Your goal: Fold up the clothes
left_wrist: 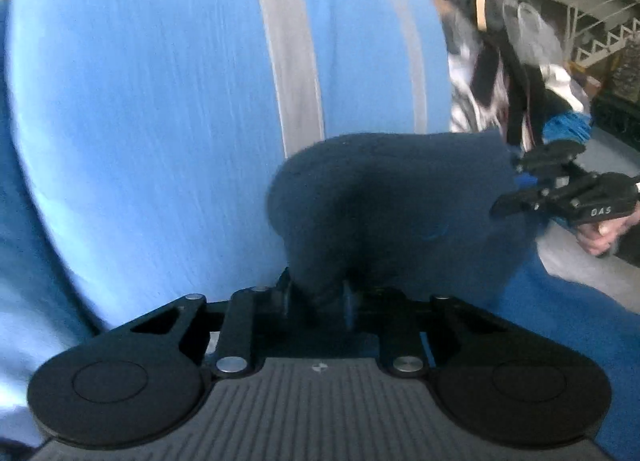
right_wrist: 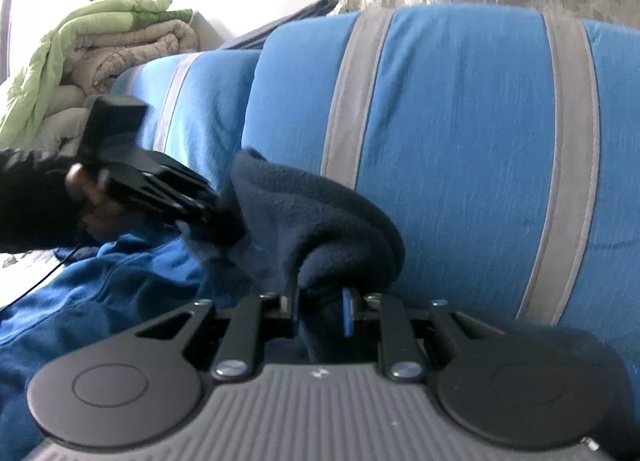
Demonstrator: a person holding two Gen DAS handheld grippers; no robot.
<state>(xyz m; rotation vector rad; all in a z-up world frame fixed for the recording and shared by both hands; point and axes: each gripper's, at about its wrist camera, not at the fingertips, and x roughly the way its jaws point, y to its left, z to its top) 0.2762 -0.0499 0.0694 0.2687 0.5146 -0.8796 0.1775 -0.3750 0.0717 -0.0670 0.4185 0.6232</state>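
Navy fleece garment (right_wrist: 320, 221) is hanging bunched betw. both grippers, in front of blue cushion w/ grey stripes (right_wrist: 460, 133). L gripper (left_wrist: 316, 301) is pinching one fold; R gripper (right_wrist: 320, 313) is clamping another. Blue cloth (right_wrist: 100, 293) is lying below.

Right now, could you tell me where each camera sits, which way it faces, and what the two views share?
Left wrist: sits behind the left gripper, shut on the navy fleece, facing the blue cushion; the right gripper and right hand show at the right.
Right wrist: sits behind the right gripper, shut on the fleece, facing the cushion; the left gripper and left hand show at the left.
Shared: fleece, striped cushion, both grippers.
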